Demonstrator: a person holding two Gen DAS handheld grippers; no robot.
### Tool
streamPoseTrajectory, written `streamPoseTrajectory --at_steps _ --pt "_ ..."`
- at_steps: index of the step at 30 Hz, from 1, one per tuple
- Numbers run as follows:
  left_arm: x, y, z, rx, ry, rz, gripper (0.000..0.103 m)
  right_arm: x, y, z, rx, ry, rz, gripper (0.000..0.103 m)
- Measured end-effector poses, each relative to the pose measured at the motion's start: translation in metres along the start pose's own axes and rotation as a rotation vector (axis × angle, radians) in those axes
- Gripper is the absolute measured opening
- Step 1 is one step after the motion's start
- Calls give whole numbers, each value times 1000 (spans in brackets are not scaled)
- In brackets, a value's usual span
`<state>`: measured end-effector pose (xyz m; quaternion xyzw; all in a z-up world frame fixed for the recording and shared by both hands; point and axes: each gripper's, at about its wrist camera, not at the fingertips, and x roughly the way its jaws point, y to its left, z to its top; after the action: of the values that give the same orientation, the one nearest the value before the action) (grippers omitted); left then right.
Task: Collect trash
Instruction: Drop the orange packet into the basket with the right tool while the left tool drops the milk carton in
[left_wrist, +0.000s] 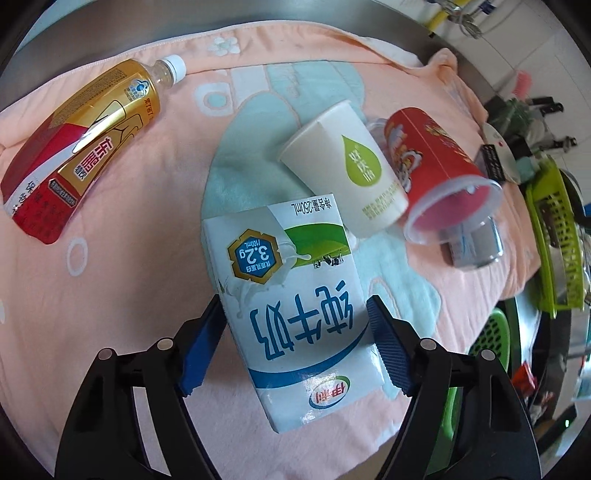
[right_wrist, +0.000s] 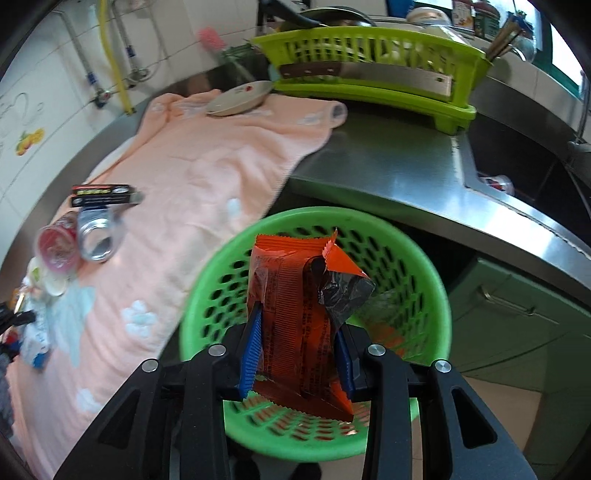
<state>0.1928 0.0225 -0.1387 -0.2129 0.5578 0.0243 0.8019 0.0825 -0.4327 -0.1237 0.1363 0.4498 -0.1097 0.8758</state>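
Nearest to us in the right wrist view, the right gripper (right_wrist: 297, 354) is clenched on a crumpled orange foil snack wrapper (right_wrist: 295, 317), its blue ribbed pads pinching the packet's lower half; we hold it directly above the round green perforated plastic basket (right_wrist: 424, 291), which we judge to be the bin for the trash, so letting go looks like the next step; the print on the wrapper is too fine to read.

In the left wrist view, the left gripper (left_wrist: 293, 339) straddles a white and blue milk carton (left_wrist: 291, 295) lying flat on the peach-pink flowered towel (left_wrist: 129, 258); one pad sits at the carton's edge while a gap shows at the other, so we count the jaws as not yet clamped, placed either side ready to close; the carton reads 纯牛奶, 3.2g and 250mL, upside down to us, with a green oval logo at its near end.

Beyond it, a white paper cup with a green droplet mark (left_wrist: 347, 170) lies on its side touching the carton's far corner; a red plastic cup with cartoon print (left_wrist: 436, 162) lies just beside that, its mouth over a small silver can (left_wrist: 476, 243); well apart at the far left lies a gold and red labelled drink bottle with a white cap (left_wrist: 85, 147), marked 东鹏; all of these still wait on the towel.
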Motion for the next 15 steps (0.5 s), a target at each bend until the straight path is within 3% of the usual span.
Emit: streamPoseTrajectory --at_steps 5,10,15 --pt "-20 -2 -15 47 -4 -50 75 14 -16 3 -13 20 -69 63" --pt "-37 -19 -32 115 -3 -107 75 12 -20 -1 -20 3 -105 68" --pt "-47 -60 -47 219 1 -180 75 -5 -23 -7 7 -26 -79 73"
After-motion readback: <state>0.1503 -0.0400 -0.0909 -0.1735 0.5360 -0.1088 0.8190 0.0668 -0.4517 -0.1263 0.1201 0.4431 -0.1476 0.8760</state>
